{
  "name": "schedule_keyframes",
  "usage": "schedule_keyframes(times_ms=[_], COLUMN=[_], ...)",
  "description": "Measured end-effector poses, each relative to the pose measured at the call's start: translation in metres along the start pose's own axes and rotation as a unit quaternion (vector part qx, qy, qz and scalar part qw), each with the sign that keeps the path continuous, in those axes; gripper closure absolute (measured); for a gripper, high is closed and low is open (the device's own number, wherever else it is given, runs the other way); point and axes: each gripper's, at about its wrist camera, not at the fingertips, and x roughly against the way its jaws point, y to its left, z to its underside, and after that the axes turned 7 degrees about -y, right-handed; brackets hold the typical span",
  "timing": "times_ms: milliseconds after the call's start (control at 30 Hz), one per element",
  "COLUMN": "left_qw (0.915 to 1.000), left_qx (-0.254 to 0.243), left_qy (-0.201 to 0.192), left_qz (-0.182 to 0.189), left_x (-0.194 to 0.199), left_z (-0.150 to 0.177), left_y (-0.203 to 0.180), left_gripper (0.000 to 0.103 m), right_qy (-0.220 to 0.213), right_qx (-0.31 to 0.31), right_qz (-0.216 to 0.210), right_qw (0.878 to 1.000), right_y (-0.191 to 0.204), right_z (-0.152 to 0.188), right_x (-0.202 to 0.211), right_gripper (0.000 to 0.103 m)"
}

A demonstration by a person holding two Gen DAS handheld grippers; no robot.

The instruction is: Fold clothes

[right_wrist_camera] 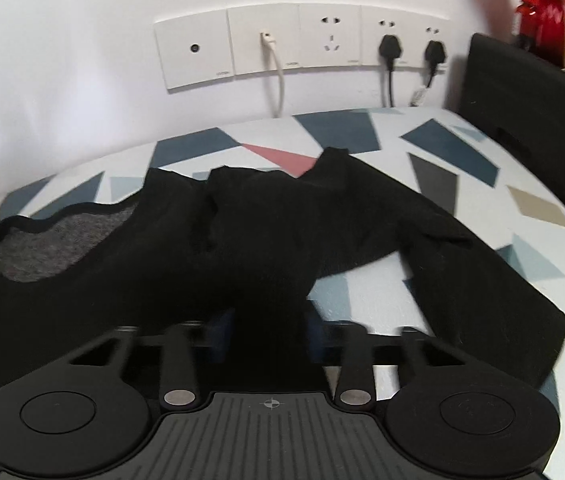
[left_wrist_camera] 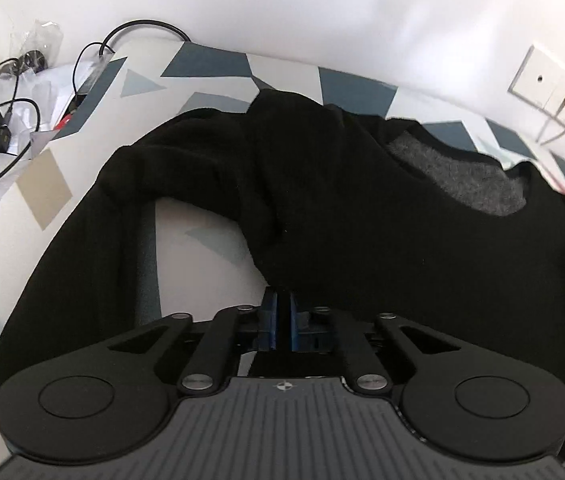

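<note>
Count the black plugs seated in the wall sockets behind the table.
2: one black plug in the second-from-right plate, the other in the rightmost. Sockets farther right may be hidden by the dark object.

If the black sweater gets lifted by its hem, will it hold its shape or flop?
The black sweater will likely flop: it already lies in soft rumples. Its sleeve trails loose, so it would probably dangle. The knit looks thick, perhaps slightly weighty.
</note>
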Motion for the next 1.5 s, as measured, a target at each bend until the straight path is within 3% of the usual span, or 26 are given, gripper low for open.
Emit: schedule_keyframes(times_ms=[133, 367, 433, 467, 500, 533, 567, 600, 633, 800, 900, 1033, 1200, 1367, 1433, 1467, 1500], left_qw=[0.9997, 0.9978, 0.9979, 0.9978, 0.9977, 0.9975, 0.9975, 0.9973, 0.9970, 0.9921, 0.9857, 0.9706, 0.9615, 0.9548, 0.9543, 0.9546, 0.9548], left_qx=[-0.013, -0.055, -0.046, -0.042, -0.037, -0.031, -0.025, -0.018, -0.008, 0.074, 0.128, 0.212, 0.246, 0.269, 0.273, 0.274, 0.275], left_qy=[0.020, 0.034, 0.037, 0.038, 0.039, 0.040, 0.038, 0.037, 0.030, 0.012, 0.010, 0.006, -0.014, -0.025, -0.029, -0.031, -0.032], left_qz=[-0.003, 0.015, 0.028, 0.034, 0.041, 0.049, 0.054, 0.060, 0.071, 0.100, 0.109, 0.115, 0.122, 0.124, 0.118, 0.113, 0.107], left_x=[0.010, 0.042, 0.048, 0.052, 0.053, 0.055, 0.056, 0.057, 0.060, 0.052, 0.034, 0.009, -0.010, -0.024, -0.030, -0.033, -0.036], left_z=[0.014, 0.053, 0.060, 0.063, 0.063, 0.063, 0.060, 0.056, 0.052, 0.028, 0.018, 0.011, -0.002, -0.016, -0.019, -0.021, -0.022], left_y=[-0.004, -0.018, -0.016, -0.015, -0.013, -0.011, -0.008, -0.005, 0.000, 0.039, 0.064, 0.091, 0.101, 0.109, 0.113, 0.114, 0.116], left_gripper=[0.098, 0.096, 0.092, 0.087, 0.077, 0.069, 0.054, 0.050, 0.050, 0.050, 0.050, 0.050, 0.051, 0.052, 0.060, 0.076, 0.092], right_qy=[0.008, 0.017, 0.021, 0.024, 0.029, 0.031, 0.021, 0.010, -0.002, -0.031, -0.013, -0.014, 0.061, 0.117, 0.121, 0.122, 0.124], right_qx=[-0.023, -0.012, -0.010, -0.009, -0.015, -0.023, -0.039, -0.055, -0.072, -0.089, -0.133, -0.152, -0.112, -0.097, -0.098, -0.095, -0.091], right_qz=[-0.016, -0.002, 0.011, 0.018, 0.033, 0.048, 0.048, 0.047, 0.046, -0.056, -0.135, -0.212, -0.228, -0.220, -0.226, -0.233, -0.239], right_qw=[1.000, 1.000, 1.000, 1.000, 0.999, 0.998, 0.998, 0.997, 0.996, 0.994, 0.982, 0.965, 0.965, 0.964, 0.962, 0.960, 0.959], right_y=[-0.015, -0.026, -0.029, -0.030, -0.031, -0.032, -0.032, -0.032, -0.033, -0.005, 0.019, 0.072, 0.144, 0.177, 0.182, 0.184, 0.187], right_z=[-0.001, 0.017, 0.022, 0.025, 0.026, 0.025, 0.023, 0.020, 0.017, -0.013, -0.033, -0.051, -0.050, -0.040, -0.034, -0.034, -0.034], right_x=[0.006, 0.032, 0.042, 0.047, 0.050, 0.054, 0.061, 0.069, 0.076, 0.087, 0.072, 0.042, -0.022, -0.060, -0.060, -0.061, -0.062], right_gripper=[0.091, 0.093, 0.092, 0.091, 0.082, 0.065, 0.059, 0.058, 0.058, 0.065, 0.077, 0.077, 0.076, 0.076, 0.077, 0.078, 0.087])
